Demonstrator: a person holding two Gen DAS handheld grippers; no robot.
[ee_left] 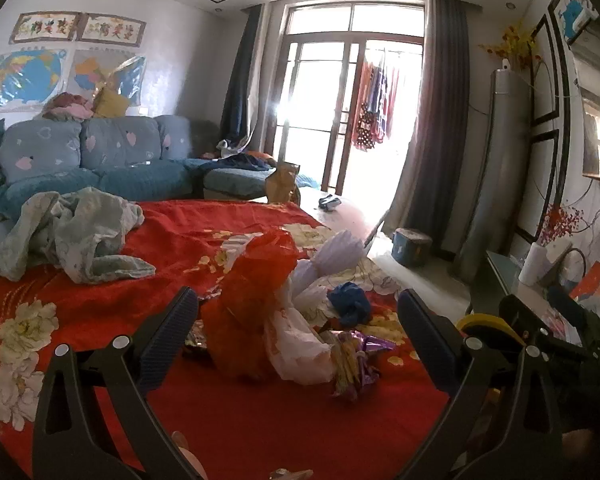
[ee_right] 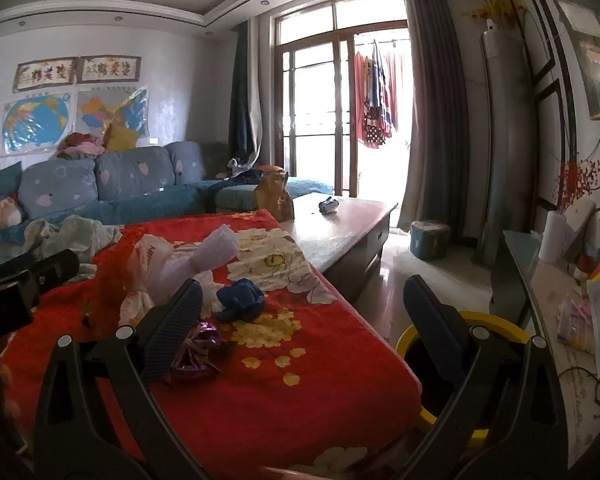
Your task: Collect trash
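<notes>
**Two tools spread wide over a littered red blanket**

Two tools are in view, both with fingers spread and nothing between them. The left tool (ee_left: 298, 328) hangs low in its frame, above a heap of trash lying on a red floral blanket (ee_left: 204, 236) that covers the tabletop. At the centre of that frame sit a crumpled red plastic bag (ee_left: 252, 300), a white plastic bag (ee_left: 296, 340) touching its right side, a blue wad (ee_left: 350, 302) just beyond, and a shiny purple wrapper (ee_left: 356, 360) toward the lower centre. A pale folded paper piece (ee_left: 332, 252) rises behind the heap. A rumpled grey-green cloth (ee_left: 72, 236) lies at the middle left, well apart from the trash.

The right tool (ee_right: 304, 322) hangs at the blanket's right edge. Its left finger (ee_right: 172, 328) stands just beside the purple wrapper (ee_right: 198, 350); the blue wad (ee_right: 240, 300) lies slightly beyond. A yellow-rimmed bin (ee_right: 496, 318) stands on the floor at lower right, partly hidden behind the right finger. A blue sofa (ee_right: 112, 184) fills the middle left background.
</notes>
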